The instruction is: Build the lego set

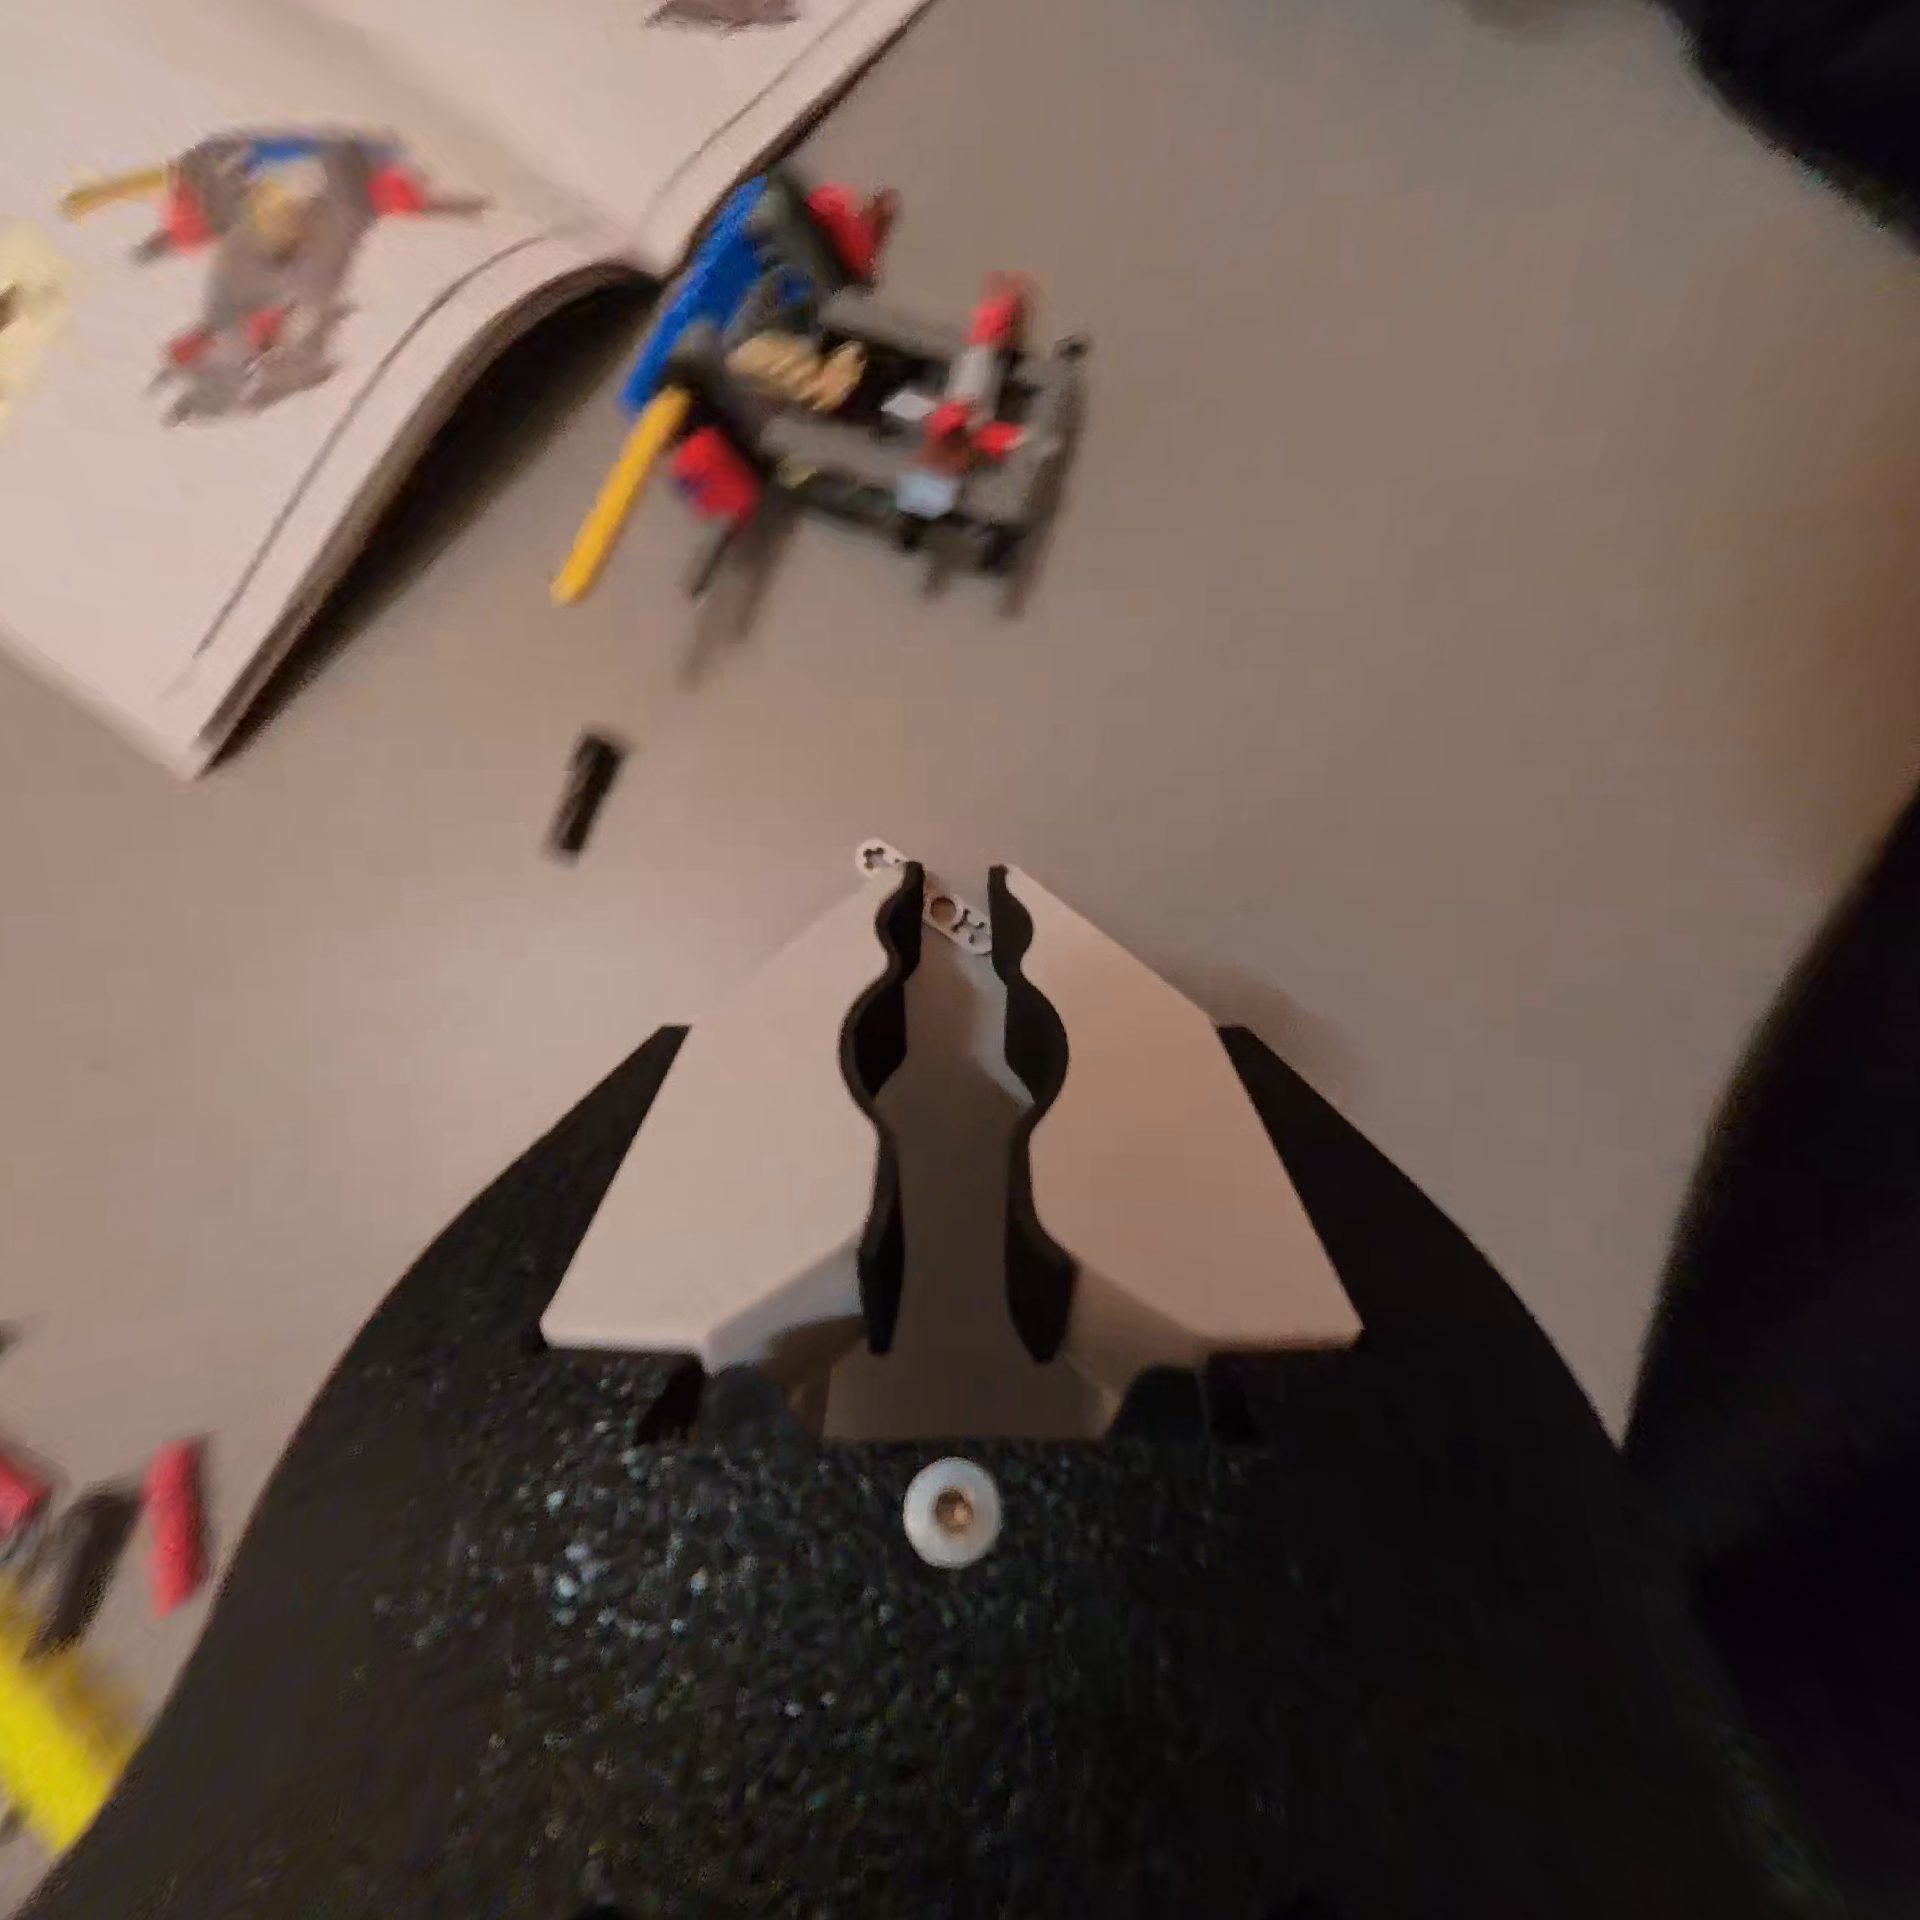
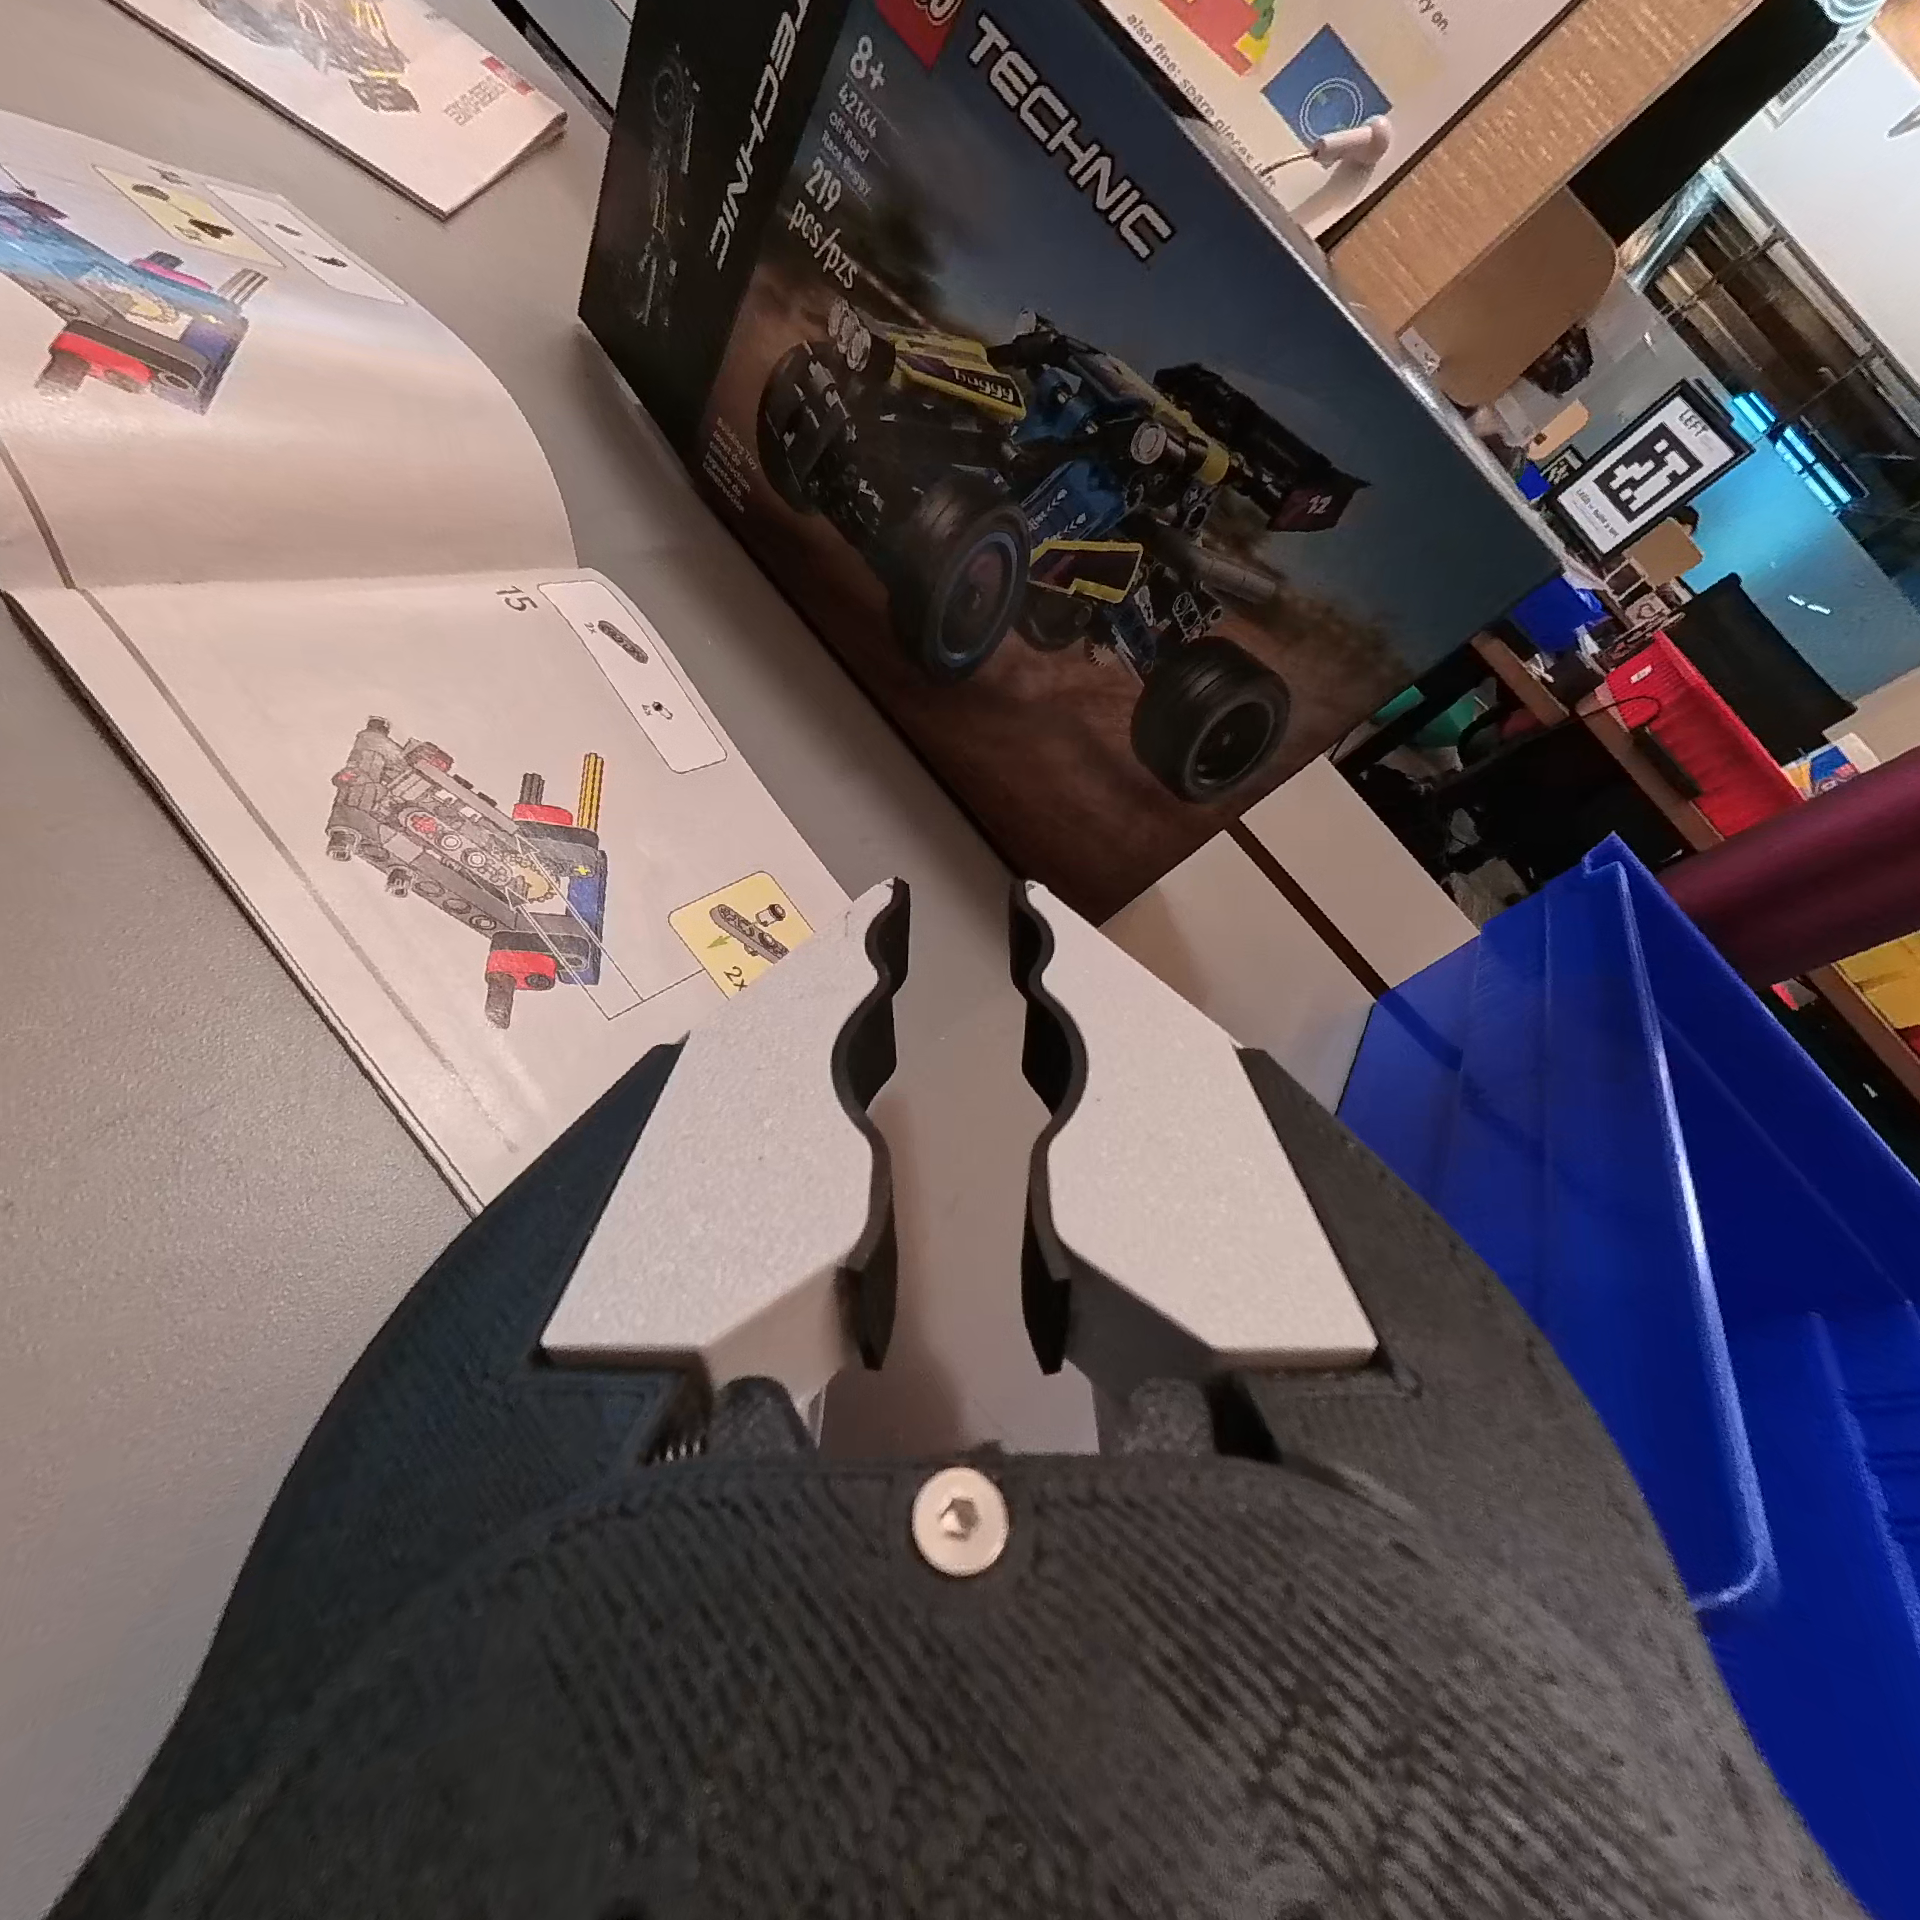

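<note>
In the left wrist view my left gripper (image 1: 954, 878) is shut on a thin light grey beam with holes (image 1: 951, 914), held slantwise at the fingertips above the table. Ahead of it lies the partly built model (image 1: 862, 395), black with blue, red, tan and yellow parts. A small black piece (image 1: 587, 790) lies between the model and the gripper. In the right wrist view my right gripper (image 2: 961, 894) is open and empty, low over the table beside the open instruction booklet (image 2: 416, 727).
The booklet also shows at the left wrist view's upper left (image 1: 312, 416). Loose red, black and yellow pieces (image 1: 171, 1517) lie at lower left. The set's box (image 2: 1039, 468) stands ahead of the right gripper, a blue bin (image 2: 1662, 1247) to its right, another booklet (image 2: 364, 94) farther back. Across from one pair of fingers to the other is roughly 30 centimetres. My right tips are about 25 centimetres from the small black piece (image 1: 587, 790), my left tips only 6 centimetres.
</note>
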A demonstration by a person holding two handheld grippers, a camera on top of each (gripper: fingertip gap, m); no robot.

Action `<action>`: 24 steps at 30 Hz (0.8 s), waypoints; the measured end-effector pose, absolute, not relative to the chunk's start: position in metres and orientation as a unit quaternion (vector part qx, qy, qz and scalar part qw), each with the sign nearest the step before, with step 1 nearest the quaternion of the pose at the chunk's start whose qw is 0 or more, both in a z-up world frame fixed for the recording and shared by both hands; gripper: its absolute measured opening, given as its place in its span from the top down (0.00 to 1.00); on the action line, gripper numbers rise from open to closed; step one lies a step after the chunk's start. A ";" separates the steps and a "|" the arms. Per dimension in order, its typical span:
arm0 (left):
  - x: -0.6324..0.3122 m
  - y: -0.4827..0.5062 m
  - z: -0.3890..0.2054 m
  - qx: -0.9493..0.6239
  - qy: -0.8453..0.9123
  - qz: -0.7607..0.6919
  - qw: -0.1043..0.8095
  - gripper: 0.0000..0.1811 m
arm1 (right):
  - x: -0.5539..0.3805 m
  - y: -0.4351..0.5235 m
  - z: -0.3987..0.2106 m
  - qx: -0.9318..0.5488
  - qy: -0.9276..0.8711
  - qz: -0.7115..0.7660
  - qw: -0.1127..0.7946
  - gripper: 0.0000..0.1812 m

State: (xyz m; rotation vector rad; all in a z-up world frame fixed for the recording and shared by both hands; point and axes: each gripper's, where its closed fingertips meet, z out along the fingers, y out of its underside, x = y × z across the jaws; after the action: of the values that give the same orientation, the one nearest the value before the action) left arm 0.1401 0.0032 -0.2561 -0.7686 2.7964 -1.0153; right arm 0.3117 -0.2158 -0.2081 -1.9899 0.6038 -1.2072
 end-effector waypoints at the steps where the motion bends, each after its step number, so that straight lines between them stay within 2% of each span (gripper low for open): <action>1: 0.134 -0.011 -0.256 -0.230 0.911 -0.342 0.031 0.94 | 0.312 -0.216 -0.208 -0.772 0.234 -0.469 0.360 0.91; 5: 0.124 -0.045 -0.255 -0.192 0.909 -0.369 0.020 0.92 | 0.311 -0.216 -0.206 -0.769 0.232 -0.474 0.362 0.91; 10: 0.158 -0.022 -0.227 -0.230 0.875 -0.416 0.094 0.92 | 0.309 -0.215 -0.198 -0.758 0.226 -0.482 0.378 0.89; 15: 0.202 0.061 -0.199 -0.317 0.828 -0.420 0.195 0.92 | 0.304 -0.204 -0.190 -0.749 0.222 -0.470 0.410 0.83; 19: 0.224 0.150 -0.194 -0.393 0.804 -0.363 0.261 0.92 | 0.305 -0.202 -0.197 -0.756 0.232 -0.455 0.409 0.82; 24: 0.231 0.233 -0.195 -0.460 0.779 -0.305 0.298 0.92 | 0.307 -0.204 -0.202 -0.763 0.238 -0.455 0.392 0.82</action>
State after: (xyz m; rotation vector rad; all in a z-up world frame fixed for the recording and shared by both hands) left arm 0.2315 0.2327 -0.1950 -1.2228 2.0687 -0.8107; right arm 0.3074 -0.2042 -0.2016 -1.9386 0.6045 -1.1545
